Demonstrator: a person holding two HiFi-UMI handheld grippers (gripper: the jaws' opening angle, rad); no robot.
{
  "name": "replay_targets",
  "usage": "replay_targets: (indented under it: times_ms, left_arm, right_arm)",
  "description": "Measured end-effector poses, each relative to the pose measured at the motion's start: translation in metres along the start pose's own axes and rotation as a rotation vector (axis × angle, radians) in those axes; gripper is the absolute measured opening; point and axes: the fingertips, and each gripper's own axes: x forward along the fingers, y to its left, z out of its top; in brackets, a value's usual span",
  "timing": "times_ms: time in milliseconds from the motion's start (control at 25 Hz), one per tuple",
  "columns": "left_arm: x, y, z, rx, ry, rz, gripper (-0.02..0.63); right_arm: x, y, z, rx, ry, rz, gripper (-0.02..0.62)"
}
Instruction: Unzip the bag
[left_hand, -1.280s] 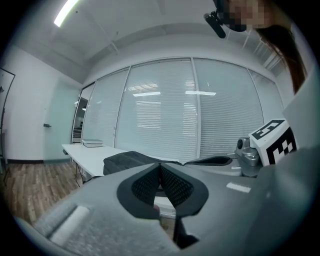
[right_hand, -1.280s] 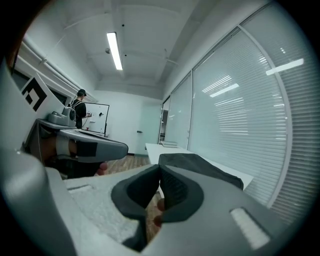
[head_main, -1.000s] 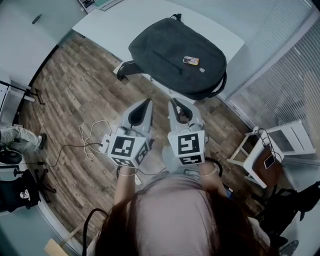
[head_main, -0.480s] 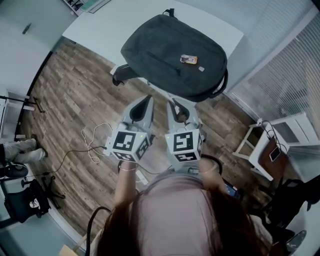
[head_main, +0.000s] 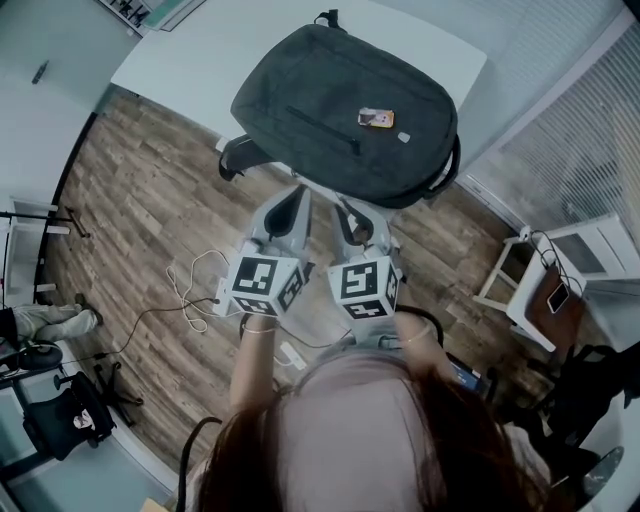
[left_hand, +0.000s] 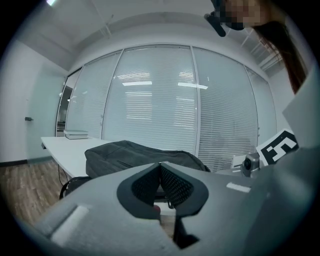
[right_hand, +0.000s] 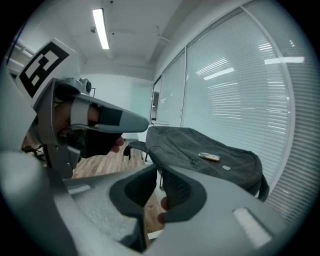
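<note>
The dark grey bag (head_main: 330, 90) lay flat on the white table (head_main: 200, 50). On its front was a small orange label (head_main: 377, 118), its print too small to read. Near the bag's closest edge, without touching it, the left gripper (head_main: 297, 195) and right gripper (head_main: 343, 208) hung side by side, jaws pressed together on nothing.

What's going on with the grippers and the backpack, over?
Left gripper shut, empty. Right gripper shut, empty. Backpack flat on white table, front zipper closed, both grippers short of it. Small flat item lying on backpack.
</note>
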Motion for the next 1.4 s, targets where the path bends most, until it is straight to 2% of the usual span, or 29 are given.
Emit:
replay_targets:
  times_ms: [360, 720, 1080, 1400]
  left_arm:
    - [0.027, 0.013, -0.020, -0.022, 0.039, -0.027, 0.011]
    - [0.052, 0.022, -0.041, -0.032, 0.095, -0.057, 0.011]
    - [0.064, 0.025, -0.052, -0.050, 0.133, -0.092, 0.009]
    - [0.068, 0.025, -0.058, -0.084, 0.155, -0.129, 0.009]
  right_arm:
    - [0.022, 0.001, -0.020, 0.015, 0.049, -0.008, 0.040]
    - [0.031, -0.002, -0.025, 0.033, 0.096, -0.074, 0.040]
    - [0.040, 0.003, -0.028, 0.055, 0.165, -0.082, 0.040]
    - [0.045, 0.000, -0.027, 0.062, 0.189, -0.134, 0.040]
